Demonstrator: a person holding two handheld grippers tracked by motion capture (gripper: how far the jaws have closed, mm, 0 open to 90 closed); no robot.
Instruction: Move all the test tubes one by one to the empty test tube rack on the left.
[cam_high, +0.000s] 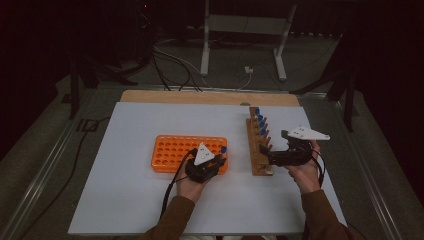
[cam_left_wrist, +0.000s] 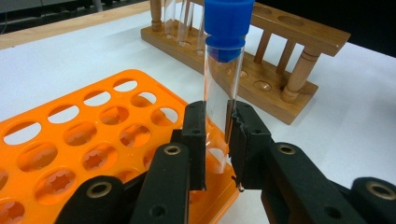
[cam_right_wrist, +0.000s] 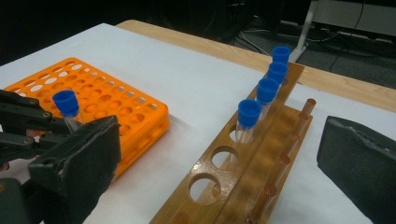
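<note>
Covering most of the wooden table (cam_high: 150, 96) is a white sheet (cam_high: 125, 190), and everything else can be placed from the orange tube rack (cam_high: 170, 152) lying near its middle. To the right of that rack, apart from it, a wooden tube rack (cam_high: 256, 159) runs away from the person, with four blue-capped tubes (cam_right_wrist: 248, 119) standing in its far holes and the near holes open. At the orange rack's near right corner the left gripper (cam_left_wrist: 217, 140), held in the person's left hand (cam_high: 190, 187), has its jaws closed on a clear tube with a blue cap (cam_left_wrist: 225, 35), upright and lowered into the corner of the rack. Farther right, beyond the wooden rack's near end, the right gripper (cam_high: 275, 157) sits in the right hand (cam_high: 306, 175), jaws spread wide and holding nothing.
</note>
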